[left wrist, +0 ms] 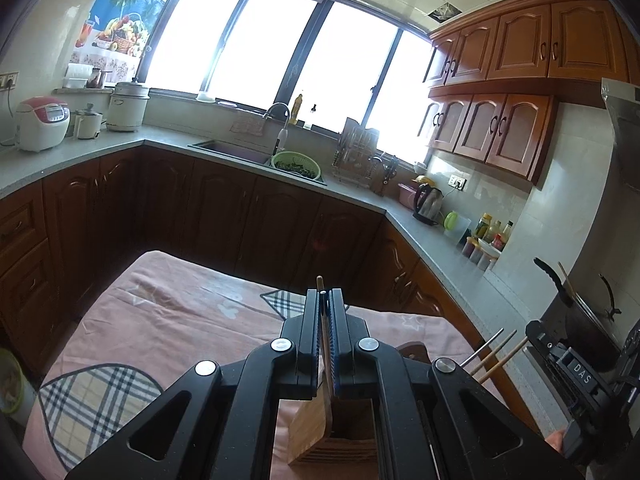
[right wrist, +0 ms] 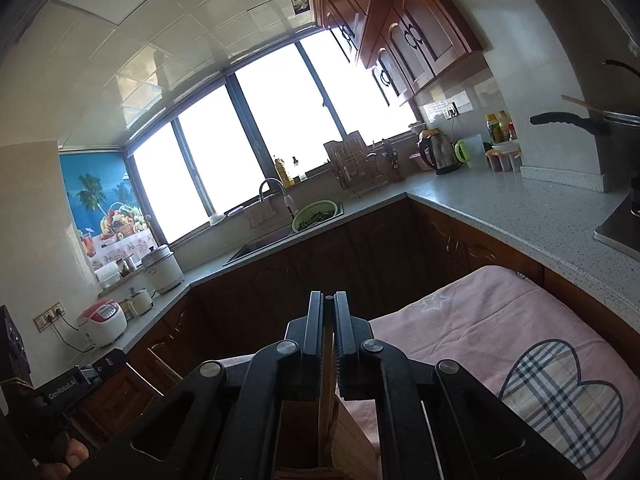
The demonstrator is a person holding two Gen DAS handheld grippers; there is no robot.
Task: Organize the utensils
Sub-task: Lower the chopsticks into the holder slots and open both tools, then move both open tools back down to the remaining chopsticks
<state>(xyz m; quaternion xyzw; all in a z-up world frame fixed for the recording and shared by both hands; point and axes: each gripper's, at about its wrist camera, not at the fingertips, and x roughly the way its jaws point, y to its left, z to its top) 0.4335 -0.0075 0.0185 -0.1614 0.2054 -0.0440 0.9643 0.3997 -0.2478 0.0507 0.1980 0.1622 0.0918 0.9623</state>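
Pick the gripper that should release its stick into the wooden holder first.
Left, probably. The left gripper is shut on a wooden stick whose lower end hangs at the open compartment of the wooden holder. The right gripper also grips a thin stick over it, but nearer a wall.

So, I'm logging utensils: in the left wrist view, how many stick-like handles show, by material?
Wood: 3, one wooden stick clamped in the left gripper, two more wooden sticks at the right
Metal: 1, a metal rod beside those two
Total: 4
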